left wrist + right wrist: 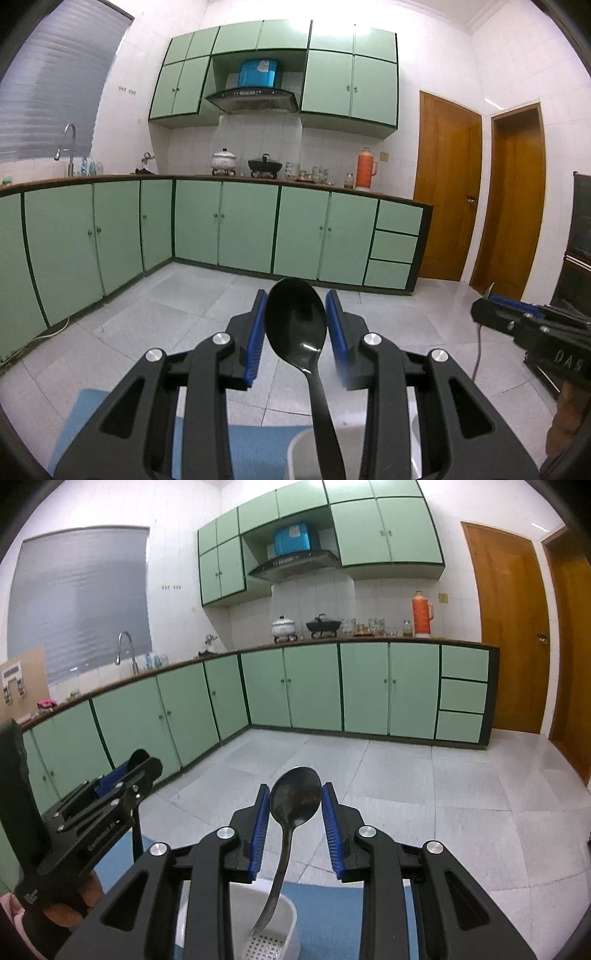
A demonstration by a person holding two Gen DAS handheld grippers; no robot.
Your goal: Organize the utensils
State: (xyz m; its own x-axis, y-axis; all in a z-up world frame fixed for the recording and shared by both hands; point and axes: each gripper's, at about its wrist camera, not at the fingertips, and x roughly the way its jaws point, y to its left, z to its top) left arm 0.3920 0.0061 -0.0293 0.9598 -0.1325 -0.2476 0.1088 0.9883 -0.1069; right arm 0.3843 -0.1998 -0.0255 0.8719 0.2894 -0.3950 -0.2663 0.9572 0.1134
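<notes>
My left gripper [295, 321] is shut on a black plastic spoon [297, 325], bowl up between the blue pads, its handle reaching down into a white utensil holder [314, 448]. My right gripper [294, 806] is shut on a metal spoon [294, 799], bowl up, handle tip hanging inside the white holder [280, 919] above its perforated bottom. The right gripper also shows at the right edge of the left wrist view [532, 326], and the left gripper shows at the left of the right wrist view [107, 801].
A blue mat [258, 454] lies under the holder. Beyond it are a pale tiled floor [406, 782], green kitchen cabinets [243, 225] with pots and an orange thermos [365, 168] on the counter, and wooden doors [447, 184] at right.
</notes>
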